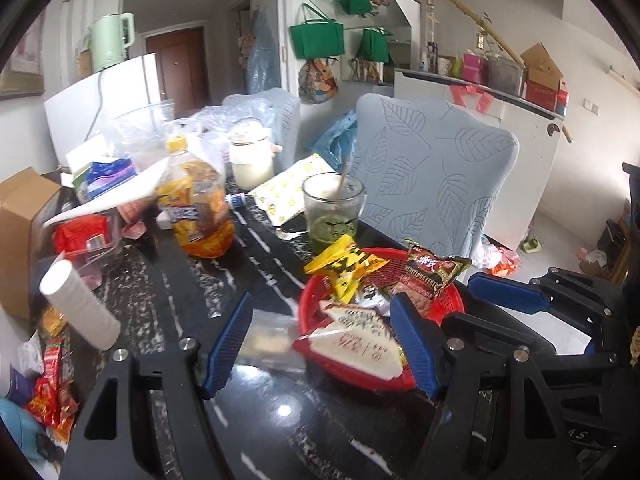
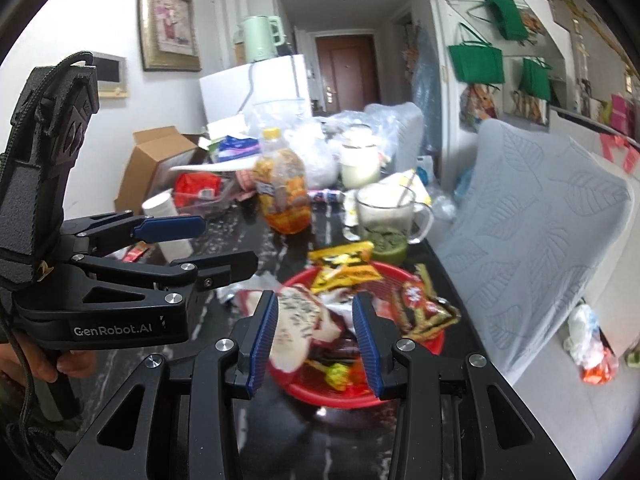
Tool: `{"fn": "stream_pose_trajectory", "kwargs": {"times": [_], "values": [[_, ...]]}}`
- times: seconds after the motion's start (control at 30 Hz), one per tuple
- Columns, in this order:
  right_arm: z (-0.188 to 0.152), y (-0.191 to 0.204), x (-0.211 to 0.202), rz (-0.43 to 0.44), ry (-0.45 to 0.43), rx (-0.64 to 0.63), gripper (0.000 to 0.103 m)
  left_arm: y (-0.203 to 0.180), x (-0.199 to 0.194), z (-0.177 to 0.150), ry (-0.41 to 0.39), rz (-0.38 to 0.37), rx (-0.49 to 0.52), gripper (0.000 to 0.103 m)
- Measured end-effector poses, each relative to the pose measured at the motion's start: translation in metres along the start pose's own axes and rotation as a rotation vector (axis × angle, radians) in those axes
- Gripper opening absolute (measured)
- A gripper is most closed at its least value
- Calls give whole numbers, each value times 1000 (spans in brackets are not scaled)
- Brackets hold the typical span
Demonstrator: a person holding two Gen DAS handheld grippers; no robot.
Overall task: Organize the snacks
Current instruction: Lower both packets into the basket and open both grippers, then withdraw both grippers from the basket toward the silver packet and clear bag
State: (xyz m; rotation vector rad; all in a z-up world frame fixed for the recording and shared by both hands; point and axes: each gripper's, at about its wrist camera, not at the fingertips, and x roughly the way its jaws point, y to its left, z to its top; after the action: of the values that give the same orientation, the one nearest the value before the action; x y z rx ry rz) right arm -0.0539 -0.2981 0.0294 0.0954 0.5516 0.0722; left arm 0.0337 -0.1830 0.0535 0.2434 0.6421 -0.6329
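Observation:
A red mesh basket (image 1: 448, 300) sits on the black marble table (image 1: 256, 412) and holds several snack packets: a yellow one (image 1: 344, 264), a dark red one (image 1: 432, 272) and a white one with red print (image 1: 356, 340). My left gripper (image 1: 320, 344) is open just before the basket, with a clear packet (image 1: 268, 340) lying between its fingers. The basket (image 2: 434, 340) also shows in the right wrist view. My right gripper (image 2: 316, 336) is open and empty above the basket's near side, over the white packet (image 2: 296, 320). The left gripper (image 2: 200, 236) shows at its left.
A juice bottle (image 1: 196, 204), a glass mug with green drink (image 1: 334, 212), a milk jar (image 1: 250, 158), a white roll (image 1: 80, 304), loose red snack packets (image 1: 52, 392) and a cardboard box (image 1: 20, 232) crowd the table. A leaf-pattern chair (image 1: 432, 176) stands at the right.

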Motion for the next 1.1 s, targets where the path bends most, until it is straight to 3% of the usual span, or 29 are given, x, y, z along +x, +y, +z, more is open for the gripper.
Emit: {"fn": "stream_pose_trajectory", "kwargs": {"times": [0.6,1.1], "values": [[-14,82,-8,138,12,-131,40,43,-70,-54,-29,97,-111,70],[-10,117,37,204,102,-182,48,96,-61,-71,25,147,-200,70]]}}
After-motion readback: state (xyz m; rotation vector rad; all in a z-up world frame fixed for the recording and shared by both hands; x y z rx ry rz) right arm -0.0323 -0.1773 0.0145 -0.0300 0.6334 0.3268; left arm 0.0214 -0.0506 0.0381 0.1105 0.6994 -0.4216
